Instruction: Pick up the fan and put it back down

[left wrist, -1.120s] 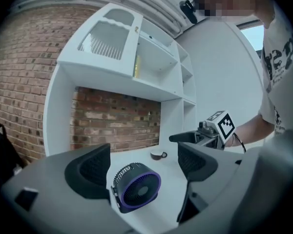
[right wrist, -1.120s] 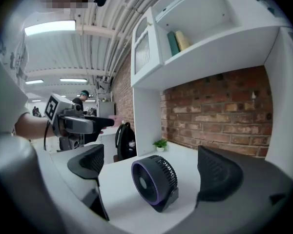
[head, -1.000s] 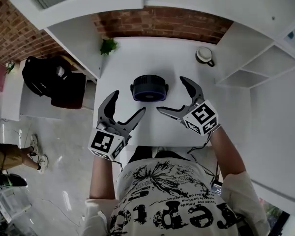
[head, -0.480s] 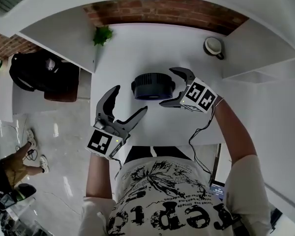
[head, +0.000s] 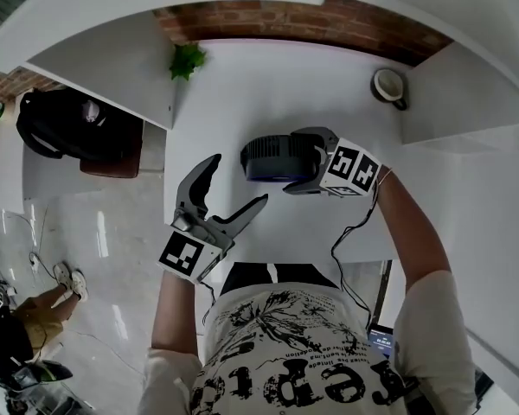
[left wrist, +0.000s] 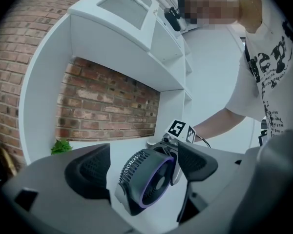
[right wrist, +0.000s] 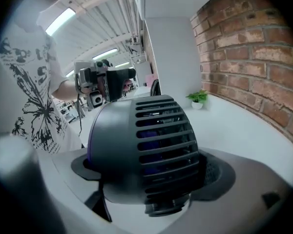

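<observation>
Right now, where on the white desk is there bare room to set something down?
Free: the wide stretch behind the fan, between the plant and the cup. Crowded: the middle, where the right tool has just been closing its jaws around the fan, and front left, under the open left tool.

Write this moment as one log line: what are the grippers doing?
step: grasping fan | right gripper: jaws astride fan, just closing | left gripper: open, holding nothing | fan: on table
</observation>
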`<action>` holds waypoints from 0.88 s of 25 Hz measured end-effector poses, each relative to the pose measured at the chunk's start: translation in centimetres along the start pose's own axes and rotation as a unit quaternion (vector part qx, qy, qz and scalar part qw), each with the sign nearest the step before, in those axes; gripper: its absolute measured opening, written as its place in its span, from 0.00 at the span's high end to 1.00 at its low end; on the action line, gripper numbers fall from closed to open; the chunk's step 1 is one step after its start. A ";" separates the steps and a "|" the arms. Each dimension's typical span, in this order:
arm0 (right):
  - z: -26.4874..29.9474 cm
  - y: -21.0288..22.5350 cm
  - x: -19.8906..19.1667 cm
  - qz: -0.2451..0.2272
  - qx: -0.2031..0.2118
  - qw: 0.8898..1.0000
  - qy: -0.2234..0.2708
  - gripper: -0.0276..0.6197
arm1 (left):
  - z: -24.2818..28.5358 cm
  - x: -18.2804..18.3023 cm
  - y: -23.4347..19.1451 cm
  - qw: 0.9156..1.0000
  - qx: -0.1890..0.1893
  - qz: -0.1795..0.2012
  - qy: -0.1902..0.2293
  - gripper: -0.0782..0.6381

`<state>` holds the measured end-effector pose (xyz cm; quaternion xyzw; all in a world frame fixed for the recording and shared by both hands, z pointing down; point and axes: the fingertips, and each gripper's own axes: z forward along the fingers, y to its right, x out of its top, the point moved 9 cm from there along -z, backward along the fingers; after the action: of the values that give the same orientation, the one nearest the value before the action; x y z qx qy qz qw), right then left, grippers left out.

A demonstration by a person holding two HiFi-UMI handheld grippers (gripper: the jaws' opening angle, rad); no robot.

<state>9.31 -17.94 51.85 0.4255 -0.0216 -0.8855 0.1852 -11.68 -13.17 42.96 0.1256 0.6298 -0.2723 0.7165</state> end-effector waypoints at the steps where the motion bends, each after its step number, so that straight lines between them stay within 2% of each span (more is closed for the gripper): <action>1: 0.1 0.0 -0.1 0.000 -0.001 1.000 0.012 0.13 | 0.0 -0.2 -0.2 1.000 -0.002 0.002 -0.004 0.32; 6: 0.0 0.2 -0.3 -0.011 -0.011 0.999 0.046 0.16 | 0.3 -1.3 -1.3 1.000 -0.019 -0.002 -0.004 0.32; 12: 0.1 0.3 -0.4 -0.010 -0.022 0.997 0.068 0.17 | 0.8 -2.9 -2.3 0.998 -0.058 -0.006 0.001 0.32; 15: 0.1 0.3 -0.5 -0.008 -0.023 0.997 0.073 0.17 | 1.5 -3.4 -3.1 0.996 -0.091 -0.005 0.010 0.32; 22: 0.5 0.4 -0.5 -0.008 -0.025 0.997 0.077 0.17 | 3.4 -6.5 -5.9 0.984 -0.166 0.020 -0.054 0.31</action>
<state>9.33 -18.20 52.60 0.4876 0.0185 -0.8518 0.1904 -12.48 -18.32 50.85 0.0020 0.6240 -0.1562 0.7656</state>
